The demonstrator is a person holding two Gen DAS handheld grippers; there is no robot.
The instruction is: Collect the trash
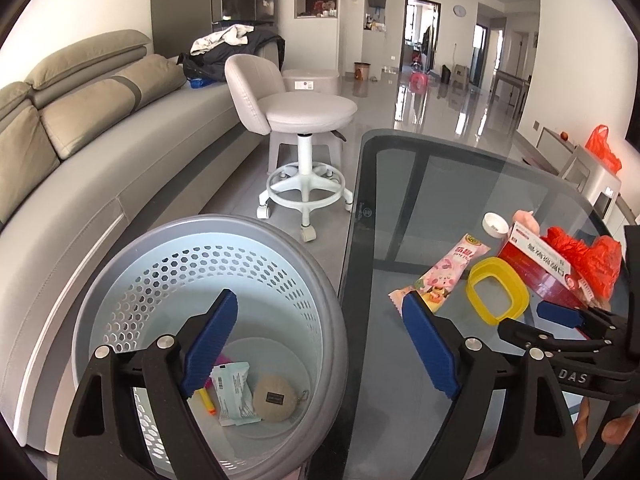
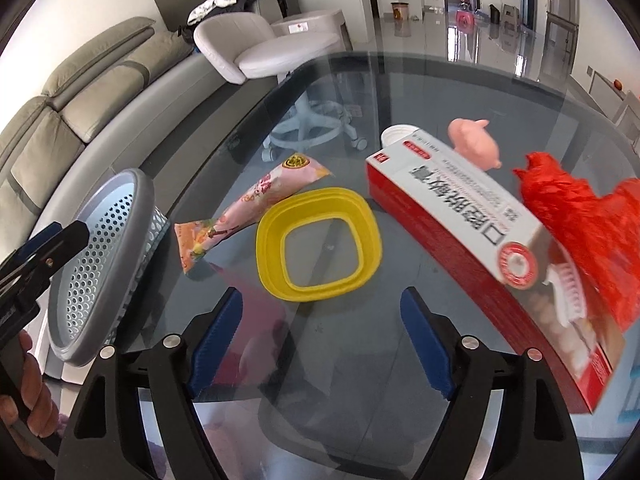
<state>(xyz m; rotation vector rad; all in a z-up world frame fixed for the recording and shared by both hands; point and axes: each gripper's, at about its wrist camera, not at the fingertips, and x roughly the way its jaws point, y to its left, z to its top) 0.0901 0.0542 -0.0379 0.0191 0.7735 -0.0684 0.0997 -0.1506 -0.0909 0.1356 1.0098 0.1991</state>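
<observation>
Left tool [image 1: 320,340] spread and empty above bin [image 1: 332,280]; right tool [image 2: 322,336] spread, empty, over worktop [image 2: 400,80] near yellow ring [image 2: 272,236]

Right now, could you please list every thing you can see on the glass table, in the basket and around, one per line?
perforated plastic waste basket: one, grey, on floor beside table; a round beige pouch and a pale packet inside
glass table: one, dark
snack wrapper: one, pink, on table
square plastic ring: one, yellow, beside wrapper
cardboard box: one, red and white
crumpled plastic bag: one, red
toy pig: one, pink
round cap: one, white
swivel stool: one, white
sofa: one, beige
left gripper: jaws open, empty
right gripper: jaws open, empty
</observation>
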